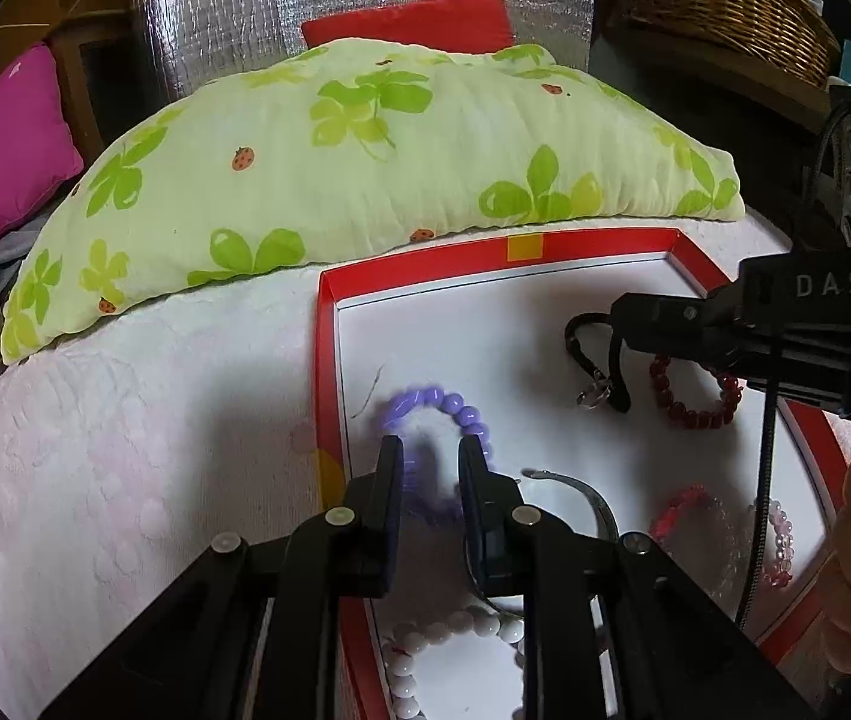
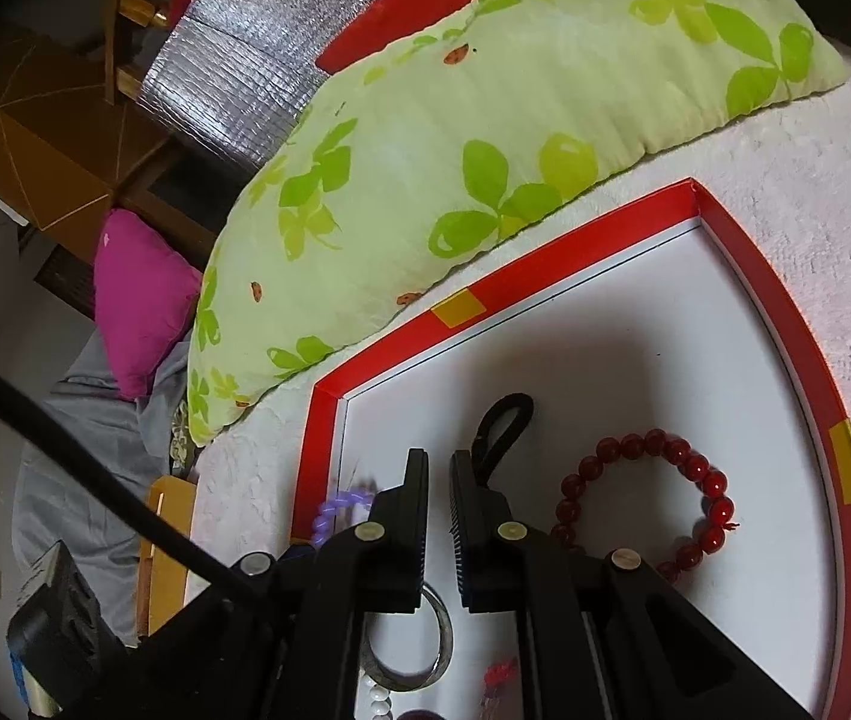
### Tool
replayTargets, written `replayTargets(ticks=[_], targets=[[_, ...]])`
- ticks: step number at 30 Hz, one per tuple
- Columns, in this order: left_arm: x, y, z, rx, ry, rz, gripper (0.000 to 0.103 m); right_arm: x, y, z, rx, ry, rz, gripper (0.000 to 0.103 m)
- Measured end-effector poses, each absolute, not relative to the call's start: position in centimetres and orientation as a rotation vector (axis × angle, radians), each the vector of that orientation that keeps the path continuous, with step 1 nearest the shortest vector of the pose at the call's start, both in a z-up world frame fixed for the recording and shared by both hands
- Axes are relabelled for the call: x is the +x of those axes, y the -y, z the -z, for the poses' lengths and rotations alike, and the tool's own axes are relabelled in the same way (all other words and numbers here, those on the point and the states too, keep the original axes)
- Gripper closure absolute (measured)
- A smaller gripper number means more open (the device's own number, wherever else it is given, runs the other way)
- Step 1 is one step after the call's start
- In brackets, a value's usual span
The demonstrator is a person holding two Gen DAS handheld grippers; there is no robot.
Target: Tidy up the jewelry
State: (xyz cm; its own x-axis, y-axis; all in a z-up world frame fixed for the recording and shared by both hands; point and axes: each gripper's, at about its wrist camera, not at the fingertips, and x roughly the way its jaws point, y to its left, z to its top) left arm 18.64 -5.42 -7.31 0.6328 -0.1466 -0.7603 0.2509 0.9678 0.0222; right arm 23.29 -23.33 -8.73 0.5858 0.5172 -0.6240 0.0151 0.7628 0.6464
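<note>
Black strap lengthwise away from parted right gripper; left gripper likewise parted

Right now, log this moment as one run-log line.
left gripper: open over purple bead bracelet | right gripper: open by black cord | red bead bracelet: in red tray

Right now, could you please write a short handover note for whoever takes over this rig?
Left gripper: open, empty, fingers astride the purple bracelet.
Right gripper: open, empty, over the black band.
In the red tray: purple, dark red and white bracelets, pink ones, metal bangle, black band.
Done: cannot tell.
Left: grip the purple bracelet, then sort the rest.
</note>
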Motion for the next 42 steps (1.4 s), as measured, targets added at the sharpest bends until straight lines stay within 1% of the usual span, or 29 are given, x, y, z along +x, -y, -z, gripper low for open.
replayTargets(ticks=[3, 4, 6, 7, 8, 9, 11, 13, 14, 18, 23, 25, 30, 32, 34, 35, 37, 42], targets=[[18.5, 5.5, 7.3, 0.141, -0.858, 0.227, 0.082, 23.0, 23.5, 8.5, 0.66, -0.907, -0.316, 0.093], [18.5, 5.6, 7.3, 0.143, -0.859, 0.227, 0.079, 22.9, 23.6, 8.4, 0.665, -0.909, -0.314, 0.093], [18.3, 5.6, 7.1, 0.15, -0.858, 0.22, 0.067, 22.6, 23.8, 8.3, 0.669, -0.911, -0.311, 0.093], [18.2, 5.6, 7.0, 0.15, -0.854, 0.216, 0.056, 22.5, 23.8, 8.2, 0.668, -0.917, -0.306, 0.092], [18.0, 5.5, 6.7, 0.154, -0.842, 0.207, 0.05, 22.3, 23.9, 8.2, 0.667, -0.924, -0.303, 0.091], [17.8, 5.5, 6.5, 0.157, -0.834, 0.202, 0.048, 22.1, 24.0, 8.1, 0.665, -0.929, -0.3, 0.089], [17.4, 5.4, 6.0, 0.164, -0.822, 0.189, 0.043, 21.6, 24.3, 7.9, 0.653, -0.934, -0.289, 0.078], [17.2, 5.2, 5.6, 0.162, -0.814, 0.18, 0.038, 20.7, 24.6, 7.4, 0.638, -0.927, -0.274, 0.057], [16.9, 5.1, 5.3, 0.158, -0.808, 0.176, 0.037, 20.3, 24.7, 7.2, 0.631, -0.917, -0.272, 0.054], [15.6, 4.7, 4.3, 0.155, -0.792, 0.141, 0.034, 18.4, 24.9, 5.5, 0.552, -0.877, -0.251, 0.054], [12.9, 4.0, 2.6, 0.16, -0.736, 0.1, 0.024, 15.1, 24.8, 3.0, 0.401, -0.804, -0.201, 0.053], [12.2, 3.8, 2.0, 0.159, -0.722, 0.085, 0.022, 13.1, 24.8, 2.2, 0.339, -0.766, -0.171, 0.053], [10.1, 3.1, 0.9, 0.147, -0.703, 0.028, 0.021, 8.3, 25.0, 0.6, 0.267, -0.682, -0.137, 0.053], [9.2, 2.8, 0.7, 0.134, -0.709, -0.002, 0.02, 5.9, 25.1, -0.2, 0.243, -0.626, -0.129, 0.049], [7.9, 2.7, 0.5, 0.134, -0.719, -0.043, 0.02, 3.5, 25.3, -1.1, 0.239, -0.561, -0.122, 0.038], [7.1, 2.7, 0.4, 0.14, -0.722, -0.065, 0.02, 2.7, 25.4, -1.4, 0.24, -0.536, -0.118, 0.036], [4.9, 2.4, -0.4, 0.138, -0.702, -0.073, 0.02, 0.1, 25.8, -2.1, 0.234, -0.484, -0.11, 0.036], [-0.2, 1.6, -3.2, 0.151, -0.634, -0.079, 0.02, -4.9, 25.4, -3.5, 0.187, -0.45, -0.104, 0.034]])
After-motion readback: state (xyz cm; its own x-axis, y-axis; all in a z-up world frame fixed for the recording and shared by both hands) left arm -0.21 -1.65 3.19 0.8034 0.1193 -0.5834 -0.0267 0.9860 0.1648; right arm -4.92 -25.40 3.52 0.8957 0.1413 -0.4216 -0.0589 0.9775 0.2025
